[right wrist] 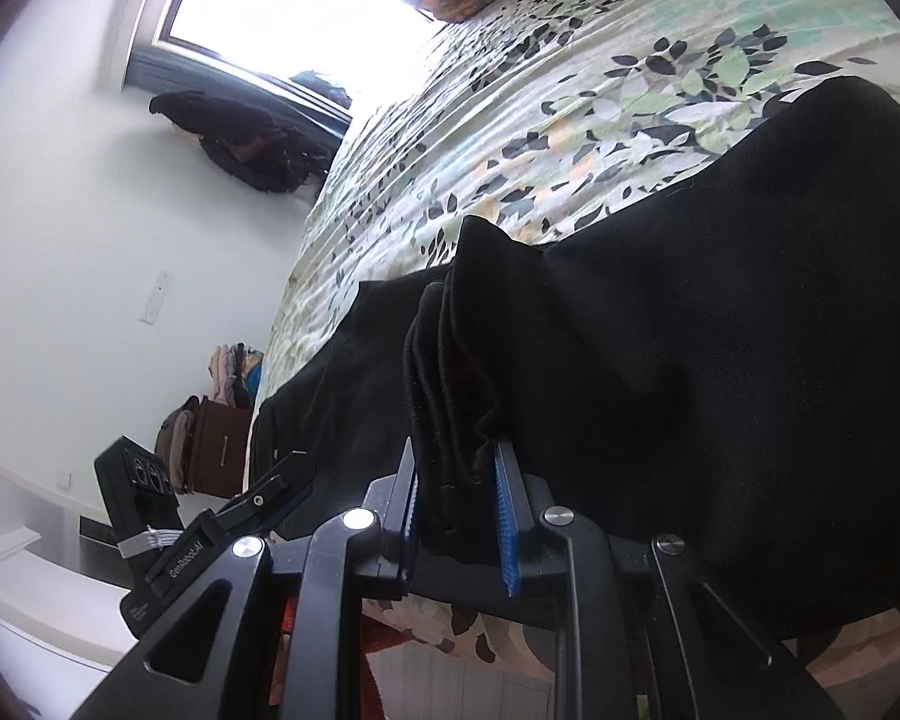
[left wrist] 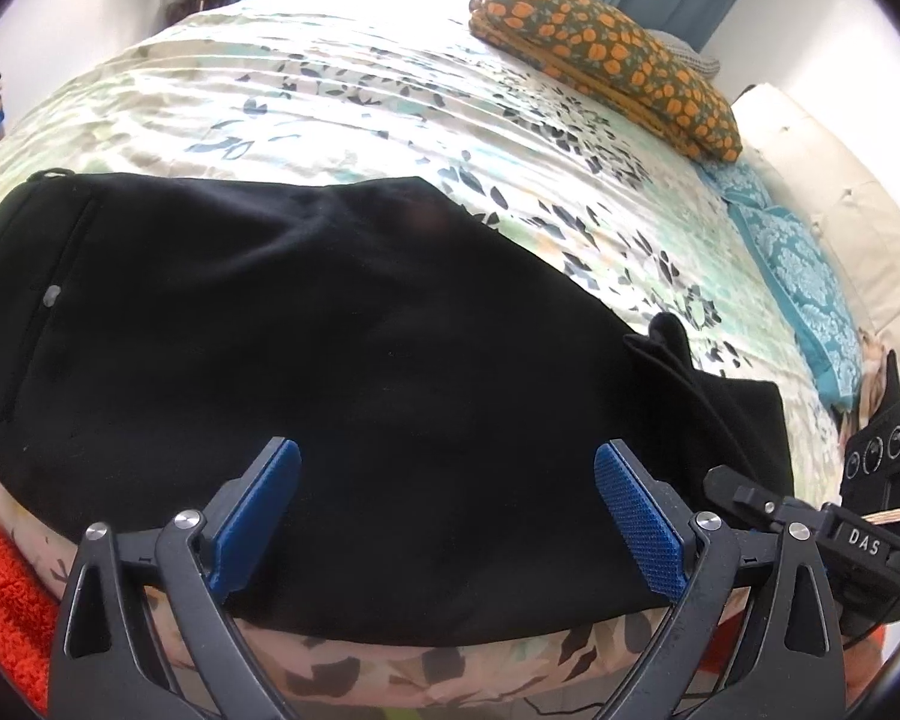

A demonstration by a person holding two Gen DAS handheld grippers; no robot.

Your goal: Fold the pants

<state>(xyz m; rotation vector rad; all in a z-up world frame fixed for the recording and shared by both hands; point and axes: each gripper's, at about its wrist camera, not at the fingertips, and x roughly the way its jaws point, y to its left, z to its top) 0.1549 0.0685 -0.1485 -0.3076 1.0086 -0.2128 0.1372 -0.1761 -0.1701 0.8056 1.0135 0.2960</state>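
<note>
Black pants lie spread on the leaf-patterned bedsheet, waist end at the left with a pocket slit and a small button. My left gripper hovers open just above the pants near the bed's front edge, blue pads wide apart with nothing between them. In the right wrist view the same black pants drape across the bed, and my right gripper is shut on a bunched fold of the pant fabric that stands up between its blue pads. The other gripper shows at lower left.
A folded orange-flowered cloth lies at the far side of the bed, with a teal patterned pillow at the right. An orange rug lies below the bed's front edge. A window and dark clothes on the wall lie beyond.
</note>
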